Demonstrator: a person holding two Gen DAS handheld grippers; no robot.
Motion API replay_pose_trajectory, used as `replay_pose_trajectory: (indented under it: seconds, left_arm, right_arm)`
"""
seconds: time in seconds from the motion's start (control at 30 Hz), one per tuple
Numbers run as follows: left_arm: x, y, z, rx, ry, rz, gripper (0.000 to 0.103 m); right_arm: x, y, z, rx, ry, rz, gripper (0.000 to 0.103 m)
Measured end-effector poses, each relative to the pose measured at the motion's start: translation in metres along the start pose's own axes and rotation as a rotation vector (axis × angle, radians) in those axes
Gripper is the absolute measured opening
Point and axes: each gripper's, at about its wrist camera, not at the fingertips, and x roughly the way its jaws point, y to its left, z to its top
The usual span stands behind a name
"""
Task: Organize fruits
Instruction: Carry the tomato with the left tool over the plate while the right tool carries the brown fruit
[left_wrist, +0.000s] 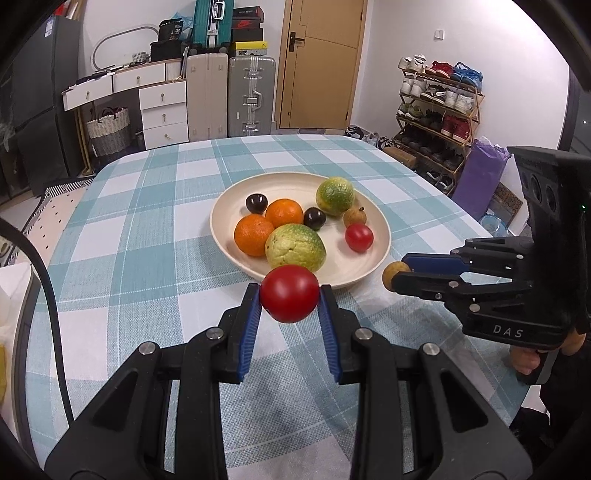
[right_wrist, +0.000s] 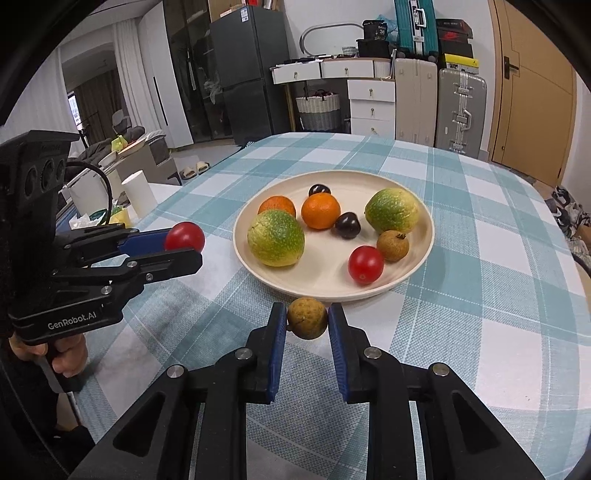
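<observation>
A cream plate (left_wrist: 382, 242) (right_wrist: 424, 236) on the checked tablecloth holds two oranges (left_wrist: 284, 212), two green-yellow fruits (left_wrist: 295, 245), two dark cherries (left_wrist: 256, 203), a brown longan (left_wrist: 354, 217) and a red tomato (left_wrist: 359, 237). My left gripper (left_wrist: 290, 295) is shut on a second red tomato (left_wrist: 289, 293) (right_wrist: 184, 236), held just in front of the plate's near rim. My right gripper (right_wrist: 307, 319) is shut on a brown longan (right_wrist: 307, 318) (left_wrist: 394, 275), held close to the plate's edge, right of the left gripper.
The table's far and right edges drop to the floor. Suitcases (left_wrist: 251, 96), a drawer unit (left_wrist: 162, 110) and a shoe rack (left_wrist: 439, 118) stand beyond. A white cup (right_wrist: 138, 197) and clutter sit left of the table. A black cable (left_wrist: 48, 295) hangs at left.
</observation>
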Motion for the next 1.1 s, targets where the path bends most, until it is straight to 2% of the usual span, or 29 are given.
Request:
replay_pose_trajectory:
  seconds: [0.6,0.8,1.1]
  left_arm:
    - [0.009,-0.013,0.040,0.038,-0.055,-0.026,0.028]
    - [0.025,-0.017,0.051,0.048,-0.048,-0.036,0.028]
    - [0.059,-0.019,0.058,0.061,-0.012,-0.051,0.028]
  right_arm:
    - [-0.014,-0.016,0.020,0.039,-0.109,-0.003,0.024]
    - [-0.006,-0.021,0.027,0.053,-0.112,-0.003,0.024]
    - [0.012,-0.021,0.023,0.061,-0.069,0.017,0.024]
